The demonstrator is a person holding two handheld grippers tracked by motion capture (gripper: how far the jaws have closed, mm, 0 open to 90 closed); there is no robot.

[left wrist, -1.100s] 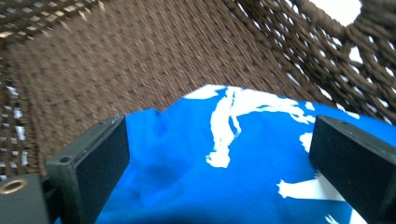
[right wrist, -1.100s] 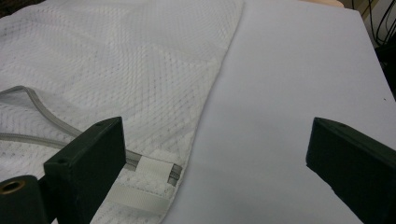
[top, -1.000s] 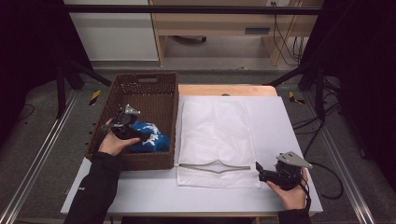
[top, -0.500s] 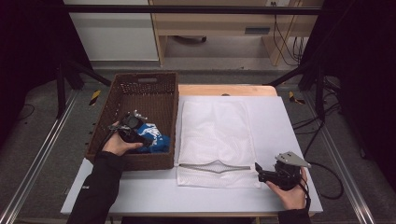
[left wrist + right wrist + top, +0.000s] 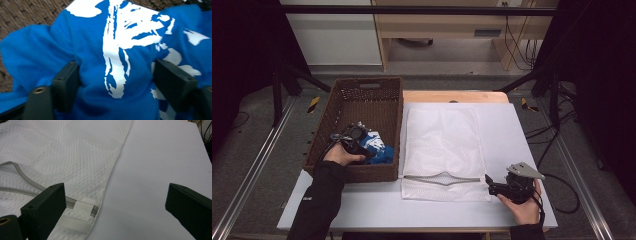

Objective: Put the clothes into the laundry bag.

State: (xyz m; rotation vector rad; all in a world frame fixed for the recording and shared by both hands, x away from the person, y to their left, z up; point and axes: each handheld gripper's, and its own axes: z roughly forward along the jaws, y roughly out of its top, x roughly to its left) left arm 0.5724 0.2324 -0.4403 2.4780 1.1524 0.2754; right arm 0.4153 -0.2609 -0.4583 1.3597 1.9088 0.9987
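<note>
Inside the dark brown woven wicker basket point(image 5: 362, 100), at its near right corner, the left gripper point(image 5: 355, 138) stands with its jaws spread wide on either side of a crumpled bright blue cloth with a white print point(image 5: 117, 50), pressing into the fabric without pinching it. To the right of the basket, a flat white mesh laundry bag with a grey zipper point(image 5: 444, 145) lies on the pale table point(image 5: 512, 130). The right gripper point(image 5: 113, 207) rests at the bag's near right corner, jaws wide apart, one beside the zipper end and the other over bare tabletop.

table point(image 5: 512, 125): white top; wicker basket point(image 5: 339, 107) left; mesh laundry bag point(image 5: 442, 145) centre, flat
</note>
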